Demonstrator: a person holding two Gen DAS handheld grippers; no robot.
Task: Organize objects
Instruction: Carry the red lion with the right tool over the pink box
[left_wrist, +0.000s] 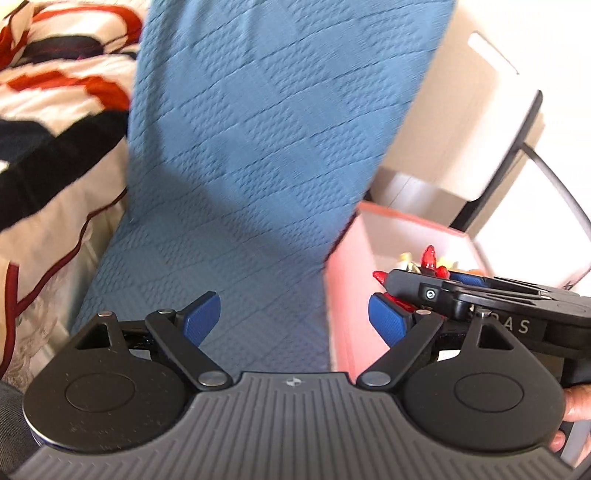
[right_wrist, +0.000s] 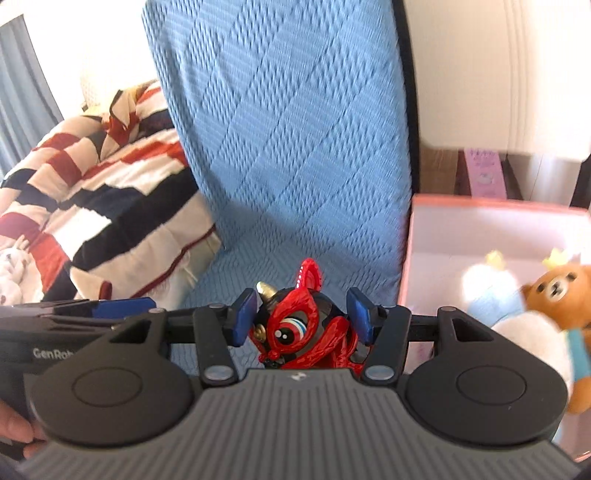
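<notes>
My right gripper (right_wrist: 302, 314) is shut on a red toy figure (right_wrist: 299, 328) with a big eye and gold horn, held above the blue quilted cover (right_wrist: 280, 147), just left of the pink box (right_wrist: 491, 206). The box holds a brown bear plush (right_wrist: 561, 295) and a white plush (right_wrist: 517, 314). My left gripper (left_wrist: 293, 319) is open and empty over the blue cover (left_wrist: 258, 129). In the left wrist view the right gripper (left_wrist: 413, 291) shows at the right with the red toy (left_wrist: 430, 258), by the pink box (left_wrist: 347, 288).
A striped red, black and white blanket (right_wrist: 96, 192) lies at the left, also in the left wrist view (left_wrist: 55, 110). A cardboard box and a purple item (right_wrist: 484, 173) stand behind the pink box. A chair (left_wrist: 524, 122) stands at the right.
</notes>
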